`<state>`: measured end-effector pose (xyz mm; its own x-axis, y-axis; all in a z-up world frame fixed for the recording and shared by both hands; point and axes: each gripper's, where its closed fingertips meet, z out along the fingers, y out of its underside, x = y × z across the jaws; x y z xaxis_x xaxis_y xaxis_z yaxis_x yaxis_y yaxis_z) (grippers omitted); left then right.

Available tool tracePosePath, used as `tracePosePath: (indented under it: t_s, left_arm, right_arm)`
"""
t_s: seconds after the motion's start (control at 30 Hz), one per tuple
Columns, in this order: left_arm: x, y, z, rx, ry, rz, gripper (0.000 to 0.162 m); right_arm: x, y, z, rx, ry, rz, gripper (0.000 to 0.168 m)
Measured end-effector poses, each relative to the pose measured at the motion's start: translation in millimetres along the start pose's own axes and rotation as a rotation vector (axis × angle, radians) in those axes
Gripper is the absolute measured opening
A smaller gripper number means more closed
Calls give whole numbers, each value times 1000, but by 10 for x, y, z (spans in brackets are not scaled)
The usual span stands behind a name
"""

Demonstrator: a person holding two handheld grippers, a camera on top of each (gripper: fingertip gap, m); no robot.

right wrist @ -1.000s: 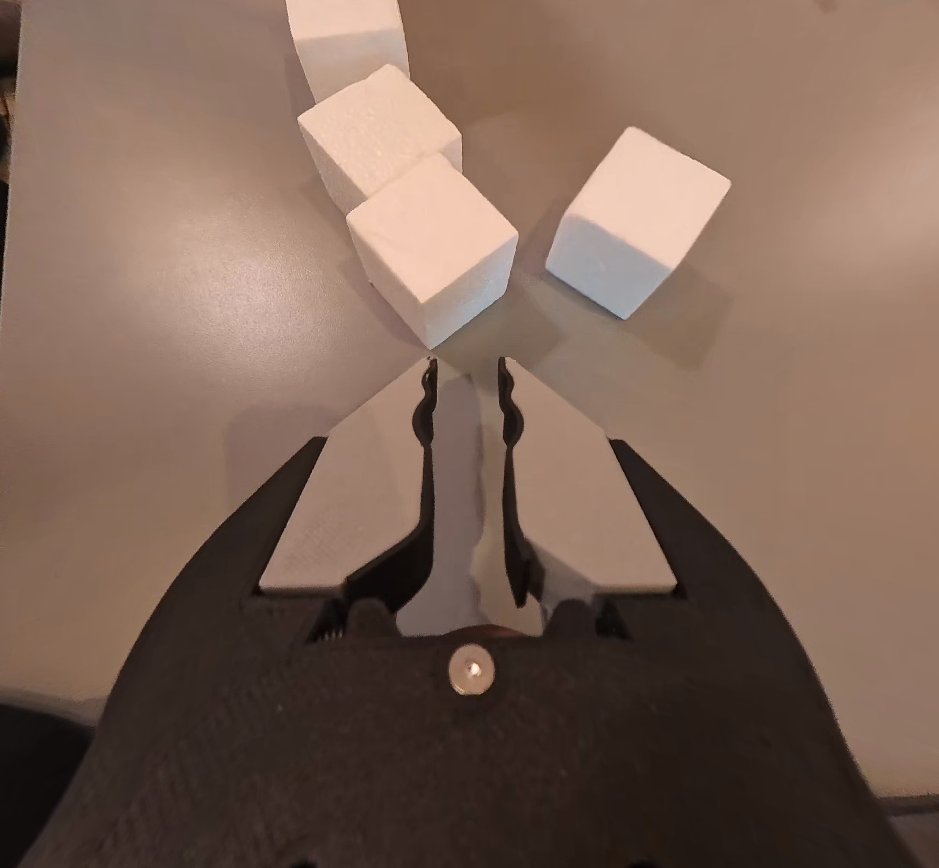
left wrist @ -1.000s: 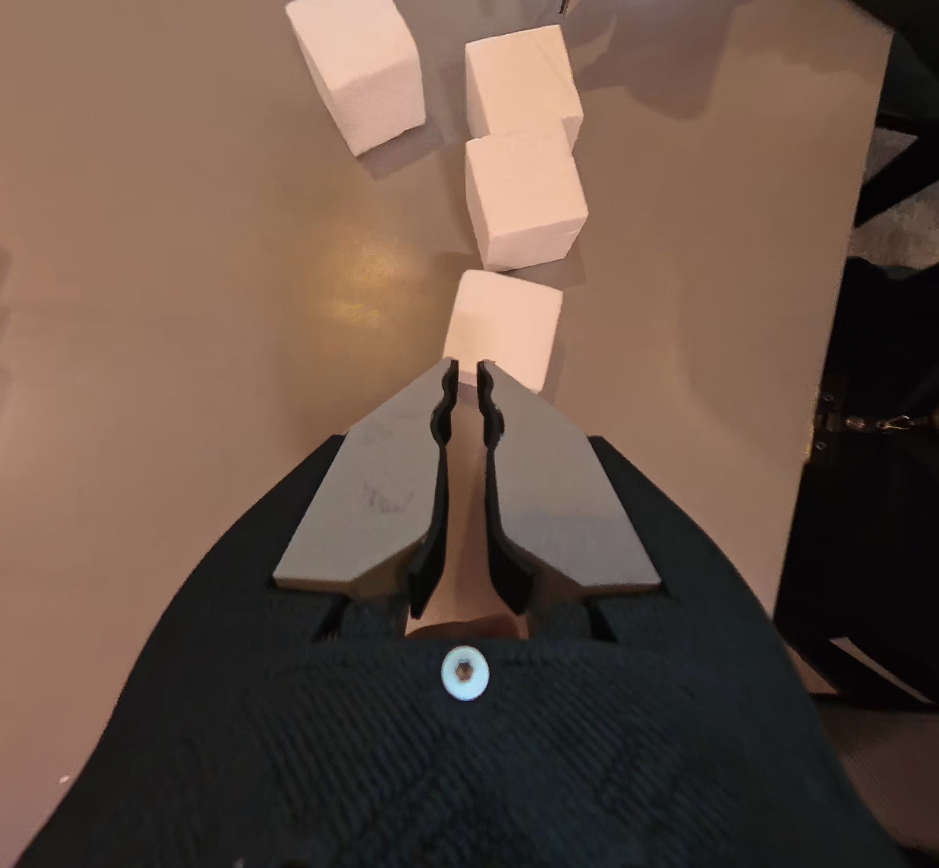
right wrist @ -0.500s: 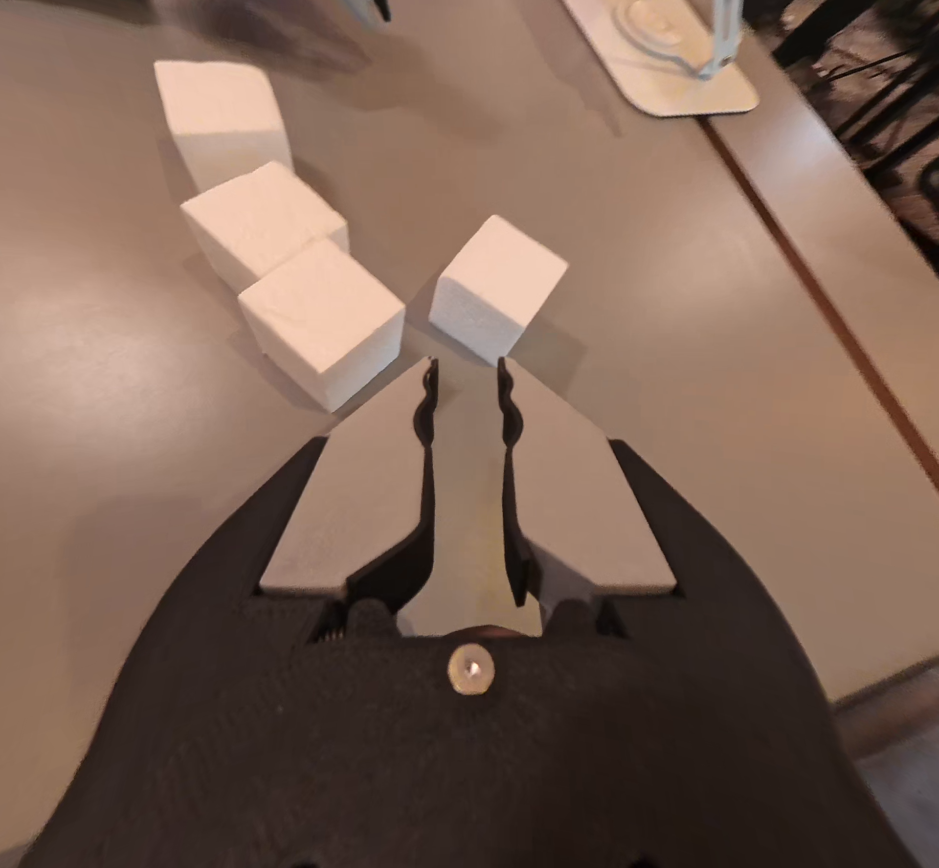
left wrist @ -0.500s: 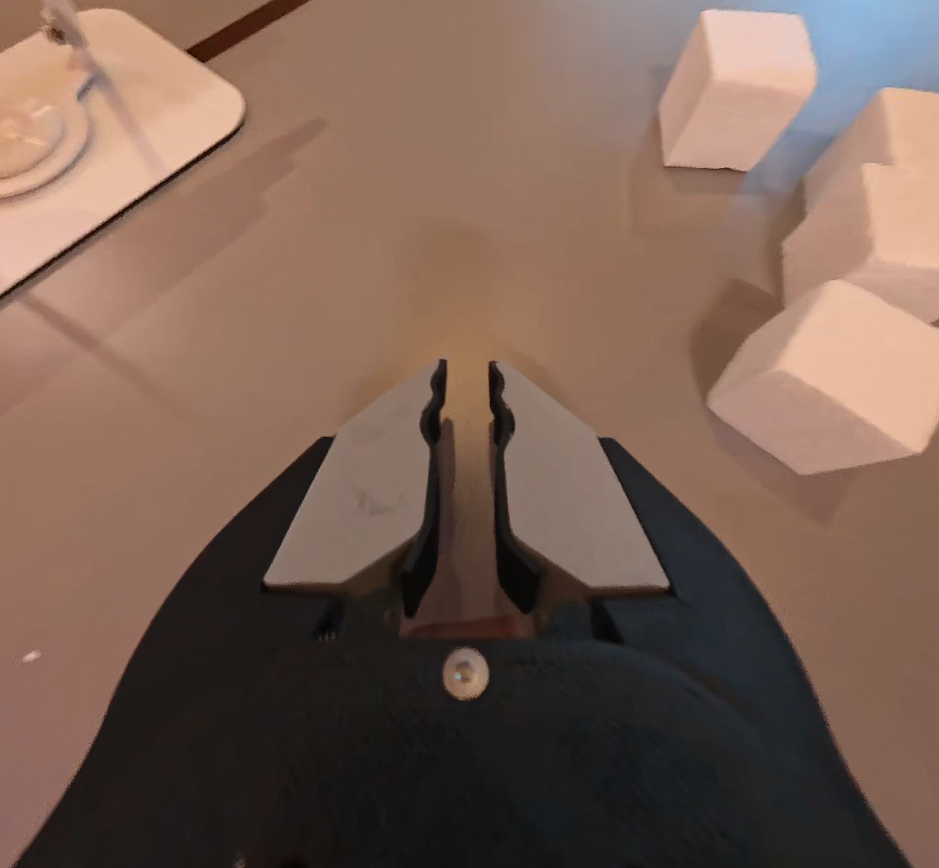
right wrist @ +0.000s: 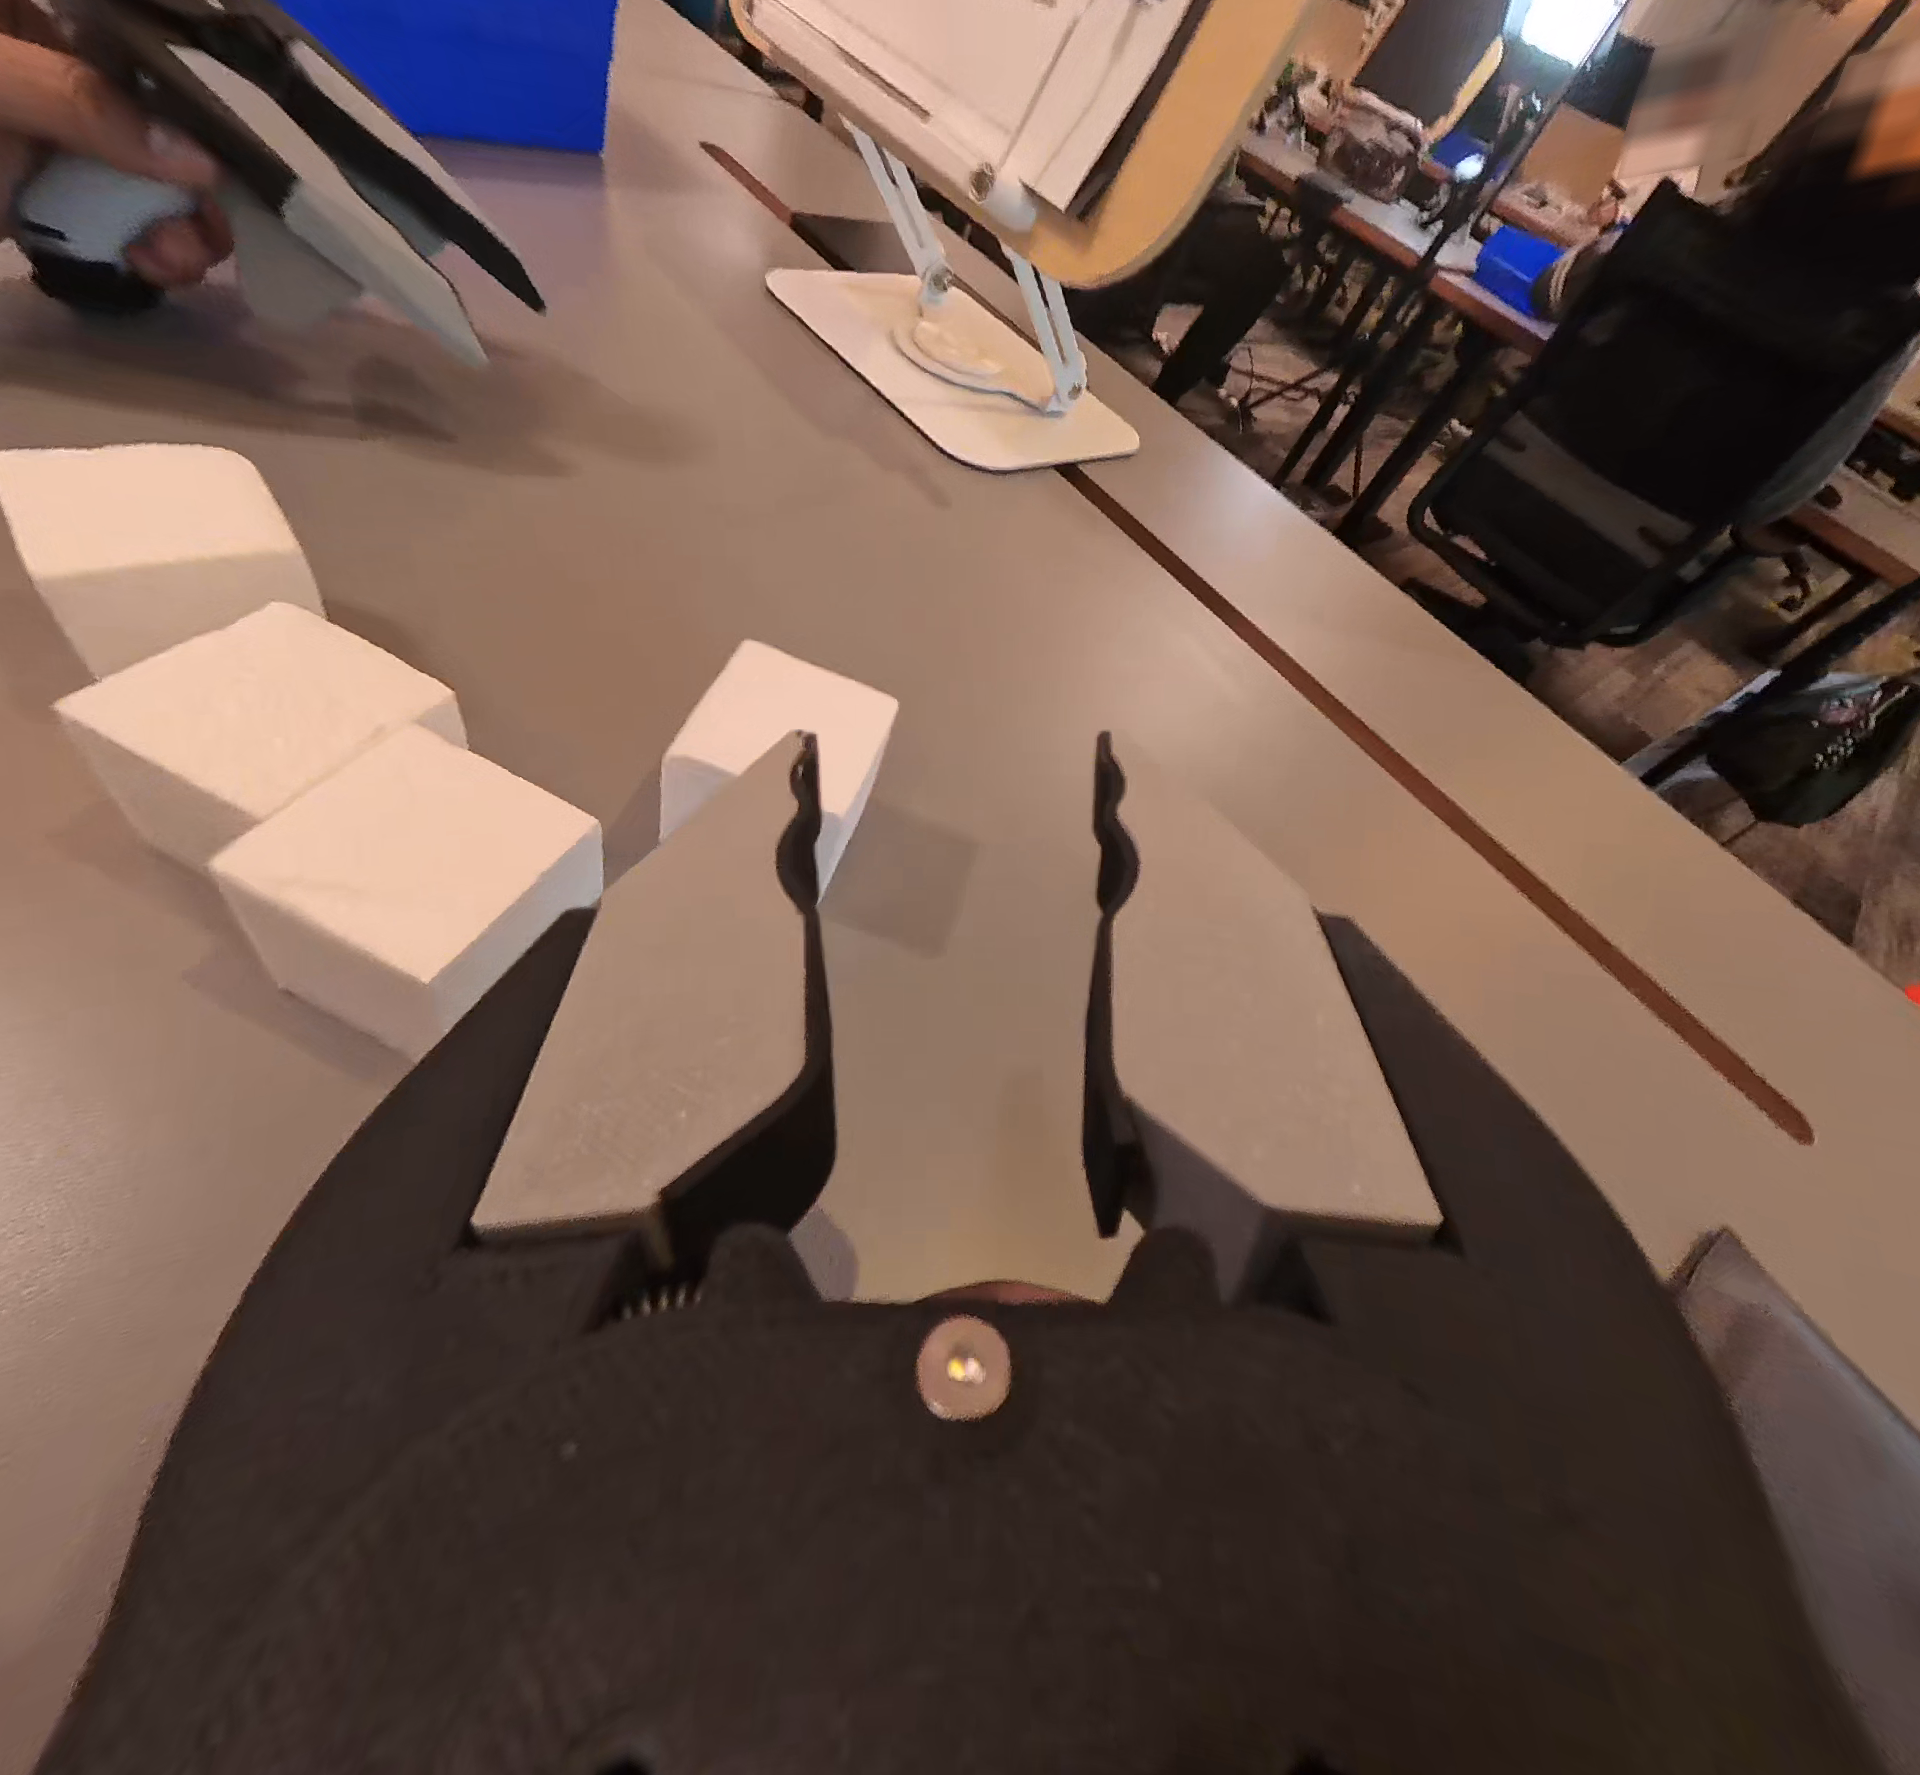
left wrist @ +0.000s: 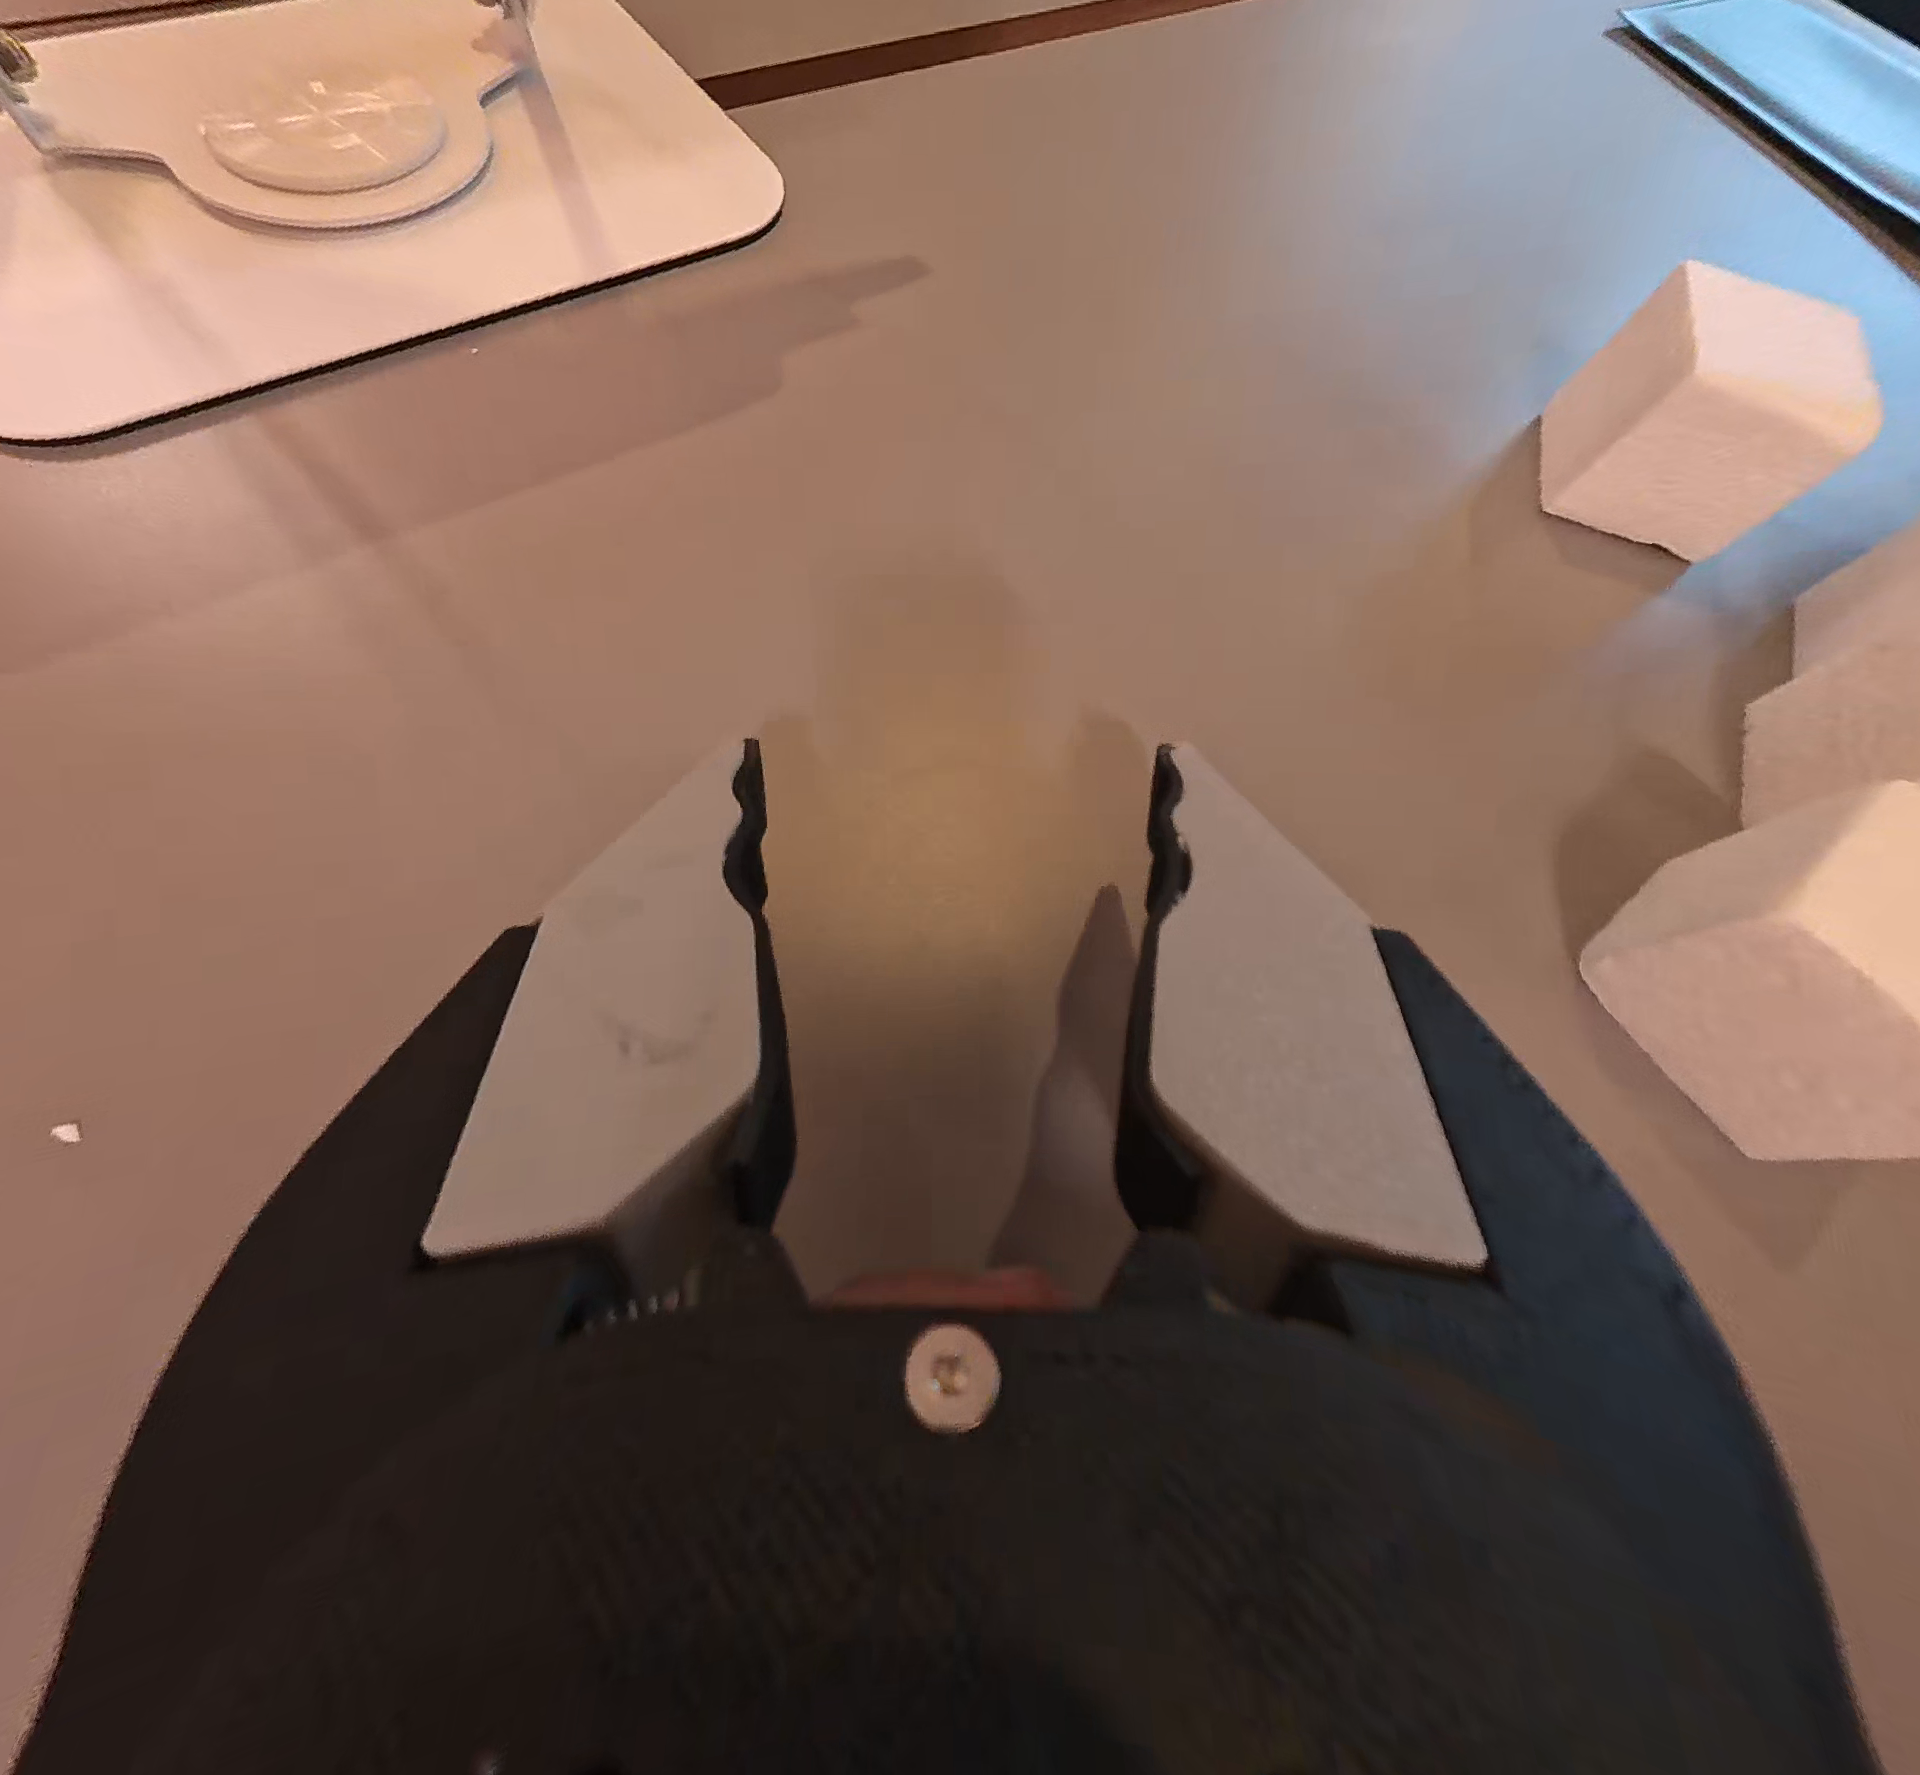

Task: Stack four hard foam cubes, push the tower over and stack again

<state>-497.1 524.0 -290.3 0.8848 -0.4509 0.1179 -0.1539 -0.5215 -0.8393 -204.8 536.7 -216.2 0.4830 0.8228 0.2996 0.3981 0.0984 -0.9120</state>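
Observation:
Several white foam cubes lie loose on the grey table (right wrist: 1039, 582), none stacked. In the right wrist view three lie in a row at the left: the far cube (right wrist: 156, 551), the middle cube (right wrist: 249, 717) and the near cube (right wrist: 416, 884). A separate cube (right wrist: 779, 738) lies just ahead of my right gripper (right wrist: 956, 749), partly behind its left finger. The right gripper is open and empty. My left gripper (left wrist: 956, 759) is open and empty over bare table; cubes show at its right: a far one (left wrist: 1714, 416) and a near one (left wrist: 1787, 977). The left gripper also shows in the right wrist view (right wrist: 343, 198), held by a hand.
A white stand base (left wrist: 343, 177) (right wrist: 956, 385) carrying a tilted board (right wrist: 997, 21) sits on the far side of the table. A blue bin (right wrist: 416, 32) stands at the back. A dark seam (right wrist: 1403, 769) crosses the table. A metallic tray edge (left wrist: 1787, 84) lies far right. Chairs and desks stand beyond. The near cube (right wrist: 416, 884) lies some 8 cm from my right tips, 25 cm from my left tips.
Both grippers have opened wide from nearly shut. Both have tilted up and swung away from looking down on the cubes; the left one turned left, so the cubes slid to its right edge.

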Motion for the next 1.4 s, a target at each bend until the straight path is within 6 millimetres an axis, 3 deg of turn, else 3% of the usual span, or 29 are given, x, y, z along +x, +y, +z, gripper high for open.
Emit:
tracePosePath:
  t_s: [0.23, 0.3, 0.4, 0.53, 0.57, 0.73, 0.97, 1.4]
  left_arm:
    - [-25, -34, -21, 27, -59, 21, 74]
    - [-73, -57, -28, 42, -92, 12, 78]
    - [-223, -141, -65, 97, -178, -29, 104]
    - [-372, -213, -139, 159, -250, -80, 105]
    - [-400, -222, -152, 168, -263, -90, 105]
    - [-399, -221, -153, 167, -266, -96, 104]
    - [-250, -228, -111, 157, -211, -25, 104]
    - [-298, -165, -134, 131, -244, -27, 101]
  right_arm:
    - [207, 313, 114, -106, 110, 107, 56]
    - [275, 327, 112, -107, 154, 137, 52]
    - [394, 271, 65, -76, 246, 158, 48]
    - [477, 162, 6, -1, 297, 247, 54]
    - [490, 173, 6, 2, 296, 294, 63]
    - [562, 262, -11, -10, 319, 368, 68]
    - [534, 305, 18, -44, 313, 367, 68]
    - [465, 404, 124, -119, 303, 345, 62]
